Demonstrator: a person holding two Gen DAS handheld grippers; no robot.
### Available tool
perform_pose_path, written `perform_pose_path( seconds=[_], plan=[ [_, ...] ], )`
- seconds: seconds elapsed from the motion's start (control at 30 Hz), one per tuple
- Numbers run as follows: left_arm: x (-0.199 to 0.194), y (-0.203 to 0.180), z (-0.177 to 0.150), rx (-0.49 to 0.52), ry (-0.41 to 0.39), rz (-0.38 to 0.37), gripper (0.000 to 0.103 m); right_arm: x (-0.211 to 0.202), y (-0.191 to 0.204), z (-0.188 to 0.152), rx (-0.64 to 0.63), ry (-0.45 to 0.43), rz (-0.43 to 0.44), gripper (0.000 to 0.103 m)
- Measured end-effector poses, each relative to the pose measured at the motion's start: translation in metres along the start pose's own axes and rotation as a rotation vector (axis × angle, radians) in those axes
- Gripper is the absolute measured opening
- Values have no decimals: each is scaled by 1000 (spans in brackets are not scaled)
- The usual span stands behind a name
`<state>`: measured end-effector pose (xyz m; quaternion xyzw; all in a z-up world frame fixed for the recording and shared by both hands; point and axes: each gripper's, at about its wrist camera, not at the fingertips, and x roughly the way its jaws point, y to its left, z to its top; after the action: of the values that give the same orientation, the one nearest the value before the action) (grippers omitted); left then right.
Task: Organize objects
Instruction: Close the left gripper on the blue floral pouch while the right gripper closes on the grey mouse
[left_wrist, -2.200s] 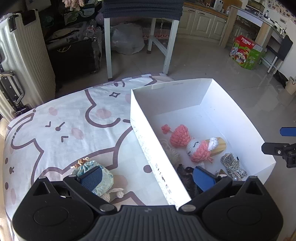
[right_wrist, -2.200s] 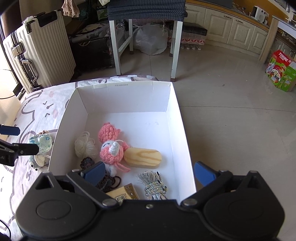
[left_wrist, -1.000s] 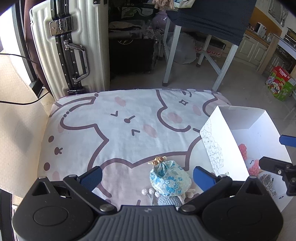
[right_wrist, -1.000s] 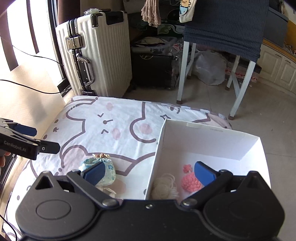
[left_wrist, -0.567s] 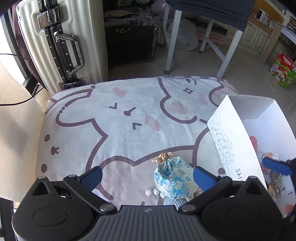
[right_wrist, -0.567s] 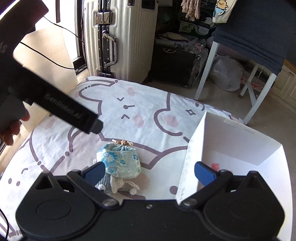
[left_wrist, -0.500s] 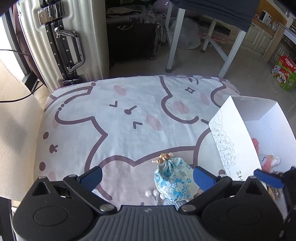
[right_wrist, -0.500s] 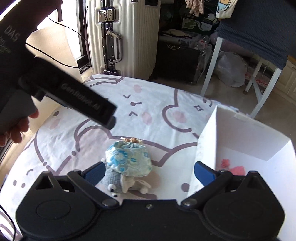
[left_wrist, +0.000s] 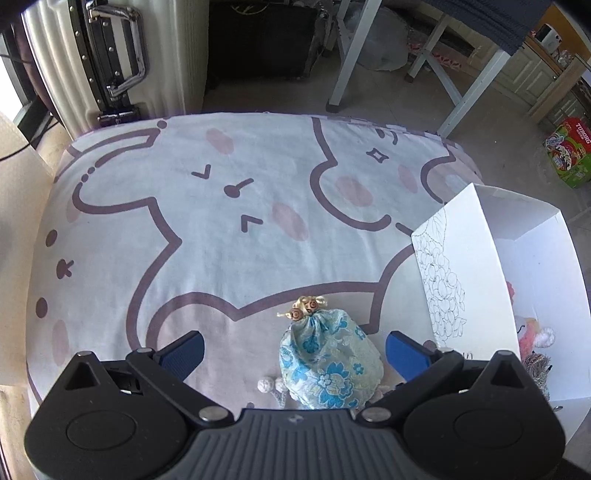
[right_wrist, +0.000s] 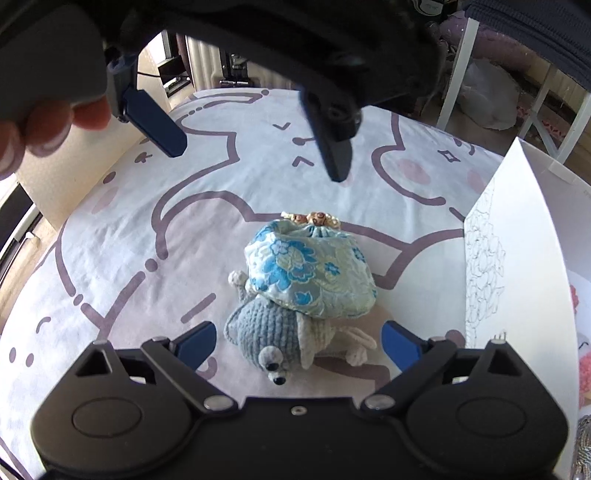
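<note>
Although two items remain outside the box, both now sit squarely between my tools: the blue floral drawstring pouch (right_wrist: 308, 275) lies on the cartoon-print cloth (left_wrist: 229, 236), resting partly on top of a grey crocheted toy (right_wrist: 271, 332), and both lie just beside the outer wall of the white box (left_wrist: 465, 266). A second ago I viewed this pair from higher up and farther off; since then both hands have come down and closed in, so the pouch fills far more of the right wrist view. My right gripper (right_wrist: 299, 341) has its jaws wide, though they have just been narrowing a little, with the toy and pouch between them and no pad pressing yet. My left gripper (left_wrist: 293, 349) is likewise spread wide and holds nothing, the pouch lying between its fingers; in the right view it hangs above the cloth beyond the pouch, a hand (right_wrist: 48, 122) on its grip. Inside the box I can see a pink crocheted figure (left_wrist: 532, 336). I judge the pick imminent; the stacked pair may separate when grasped.
</note>
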<state>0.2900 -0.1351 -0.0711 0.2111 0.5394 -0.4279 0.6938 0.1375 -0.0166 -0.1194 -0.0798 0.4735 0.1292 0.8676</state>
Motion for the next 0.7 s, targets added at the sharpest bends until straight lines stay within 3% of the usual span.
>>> perform_pose_path(
  seconds=[0.1,0.2,0.27,0.7],
  plan=[
    [8,-4,2,-11,30,-24,103,9,4,-1,-20,16,1,89],
    [17,-10,0,6,59,-22,103,15,3,-3,-29,28,10,77],
    [23,-13,-1,16,75,-11,103,16,3,-5,-47,39,38,61],
    [64,-37,-13,78,146,46,103,-12,-4,-36,-120,138,140,60]
  ],
)
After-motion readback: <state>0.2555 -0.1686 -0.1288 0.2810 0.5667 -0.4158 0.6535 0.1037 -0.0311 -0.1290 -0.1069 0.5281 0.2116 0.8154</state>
